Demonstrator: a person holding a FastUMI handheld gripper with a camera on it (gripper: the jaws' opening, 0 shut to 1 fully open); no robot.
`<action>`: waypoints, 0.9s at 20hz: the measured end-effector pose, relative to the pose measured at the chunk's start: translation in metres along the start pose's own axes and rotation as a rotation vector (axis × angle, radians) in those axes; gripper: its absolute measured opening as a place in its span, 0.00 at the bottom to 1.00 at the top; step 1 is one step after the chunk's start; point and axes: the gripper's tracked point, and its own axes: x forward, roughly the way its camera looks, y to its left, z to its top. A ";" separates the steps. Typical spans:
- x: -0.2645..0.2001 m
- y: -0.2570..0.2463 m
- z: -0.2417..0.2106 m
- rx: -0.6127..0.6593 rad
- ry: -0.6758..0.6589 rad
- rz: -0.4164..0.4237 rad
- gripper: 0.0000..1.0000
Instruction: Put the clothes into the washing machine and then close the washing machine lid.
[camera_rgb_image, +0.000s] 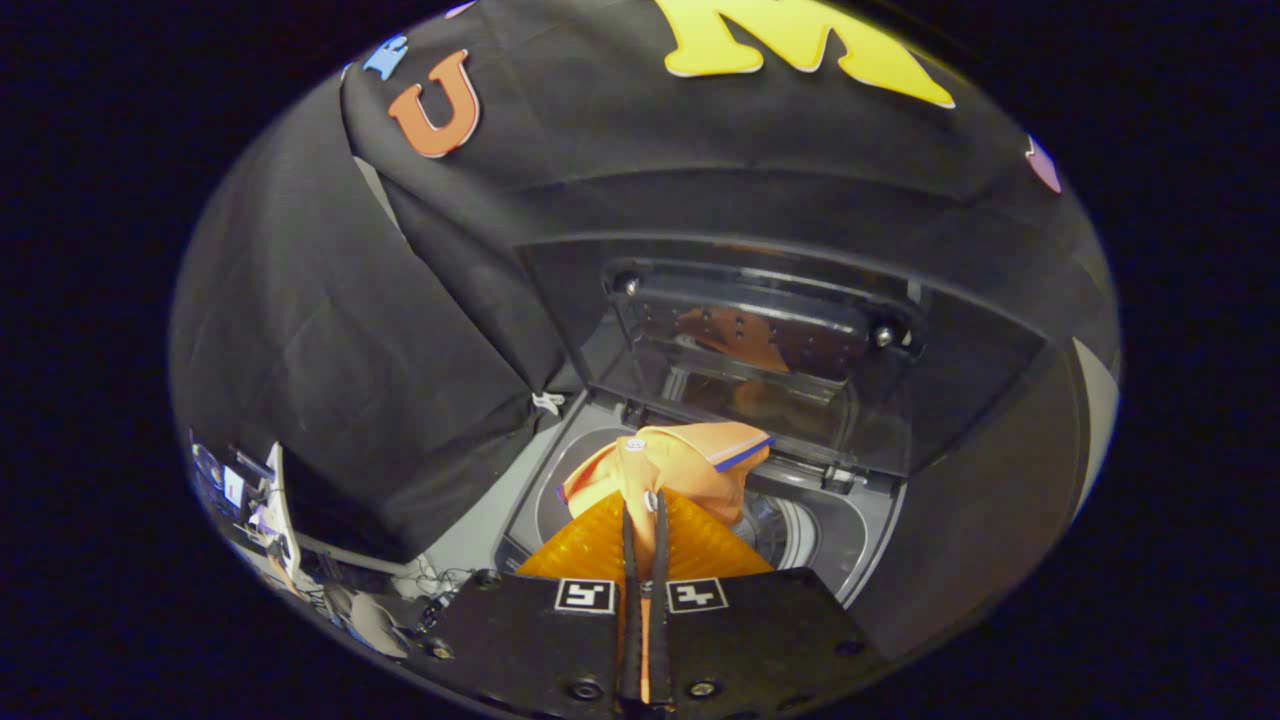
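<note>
Over the open washing machine, the gripper is clenched on an orange shirt, both fingers pinching the cloth near its collar. It hangs just above the drum. Beyond it the lid stands raised, mirroring the orange

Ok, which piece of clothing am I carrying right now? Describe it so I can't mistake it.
Start at the washing machine with its lid raised against the booth wall. Over its open drum hangs an orange garment, pinched between the gripper fingers. It is the only cloth there, bright orange with a blue stripe along one edge.
</note>
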 end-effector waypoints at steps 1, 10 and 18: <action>0.007 -0.004 -0.007 0.002 0.018 0.000 0.06; 0.047 -0.014 -0.042 -0.015 0.140 -0.046 0.06; 0.055 -0.029 -0.053 0.011 0.187 -0.088 0.06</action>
